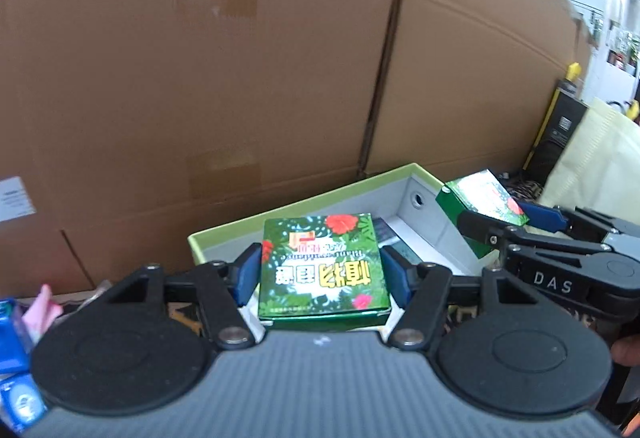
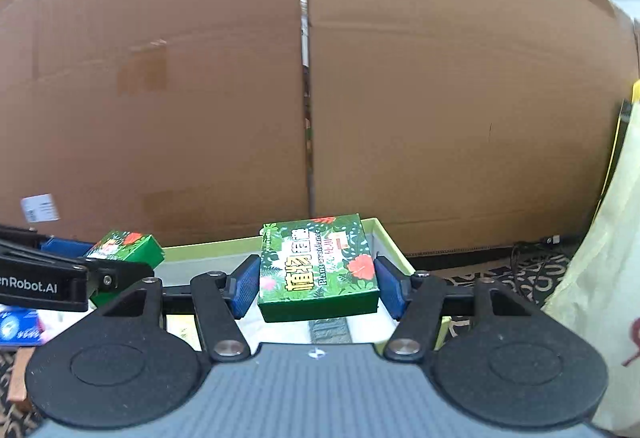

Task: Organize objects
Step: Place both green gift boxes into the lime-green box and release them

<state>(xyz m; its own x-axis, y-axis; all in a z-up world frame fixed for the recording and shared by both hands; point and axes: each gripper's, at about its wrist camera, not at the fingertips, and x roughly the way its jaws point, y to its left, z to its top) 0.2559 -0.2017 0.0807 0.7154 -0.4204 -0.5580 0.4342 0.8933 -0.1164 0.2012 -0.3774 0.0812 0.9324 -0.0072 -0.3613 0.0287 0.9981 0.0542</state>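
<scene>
Each gripper holds a green floral box. My left gripper (image 1: 322, 272) is shut on one green box (image 1: 324, 270), held above the open storage box with a light green rim (image 1: 304, 200). My right gripper (image 2: 316, 280) is shut on a second green box (image 2: 318, 268) above the same storage box (image 2: 386, 238). The right gripper and its green box (image 1: 482, 200) show at the right of the left wrist view. The left gripper's green box (image 2: 126, 246) shows at the left of the right wrist view.
Large cardboard cartons (image 1: 240, 58) stand as a wall right behind the storage box. Blue and pink packets (image 1: 20, 322) lie at the left. A cream fabric bag (image 2: 600, 278) stands at the right, on a patterned mat (image 2: 520, 274).
</scene>
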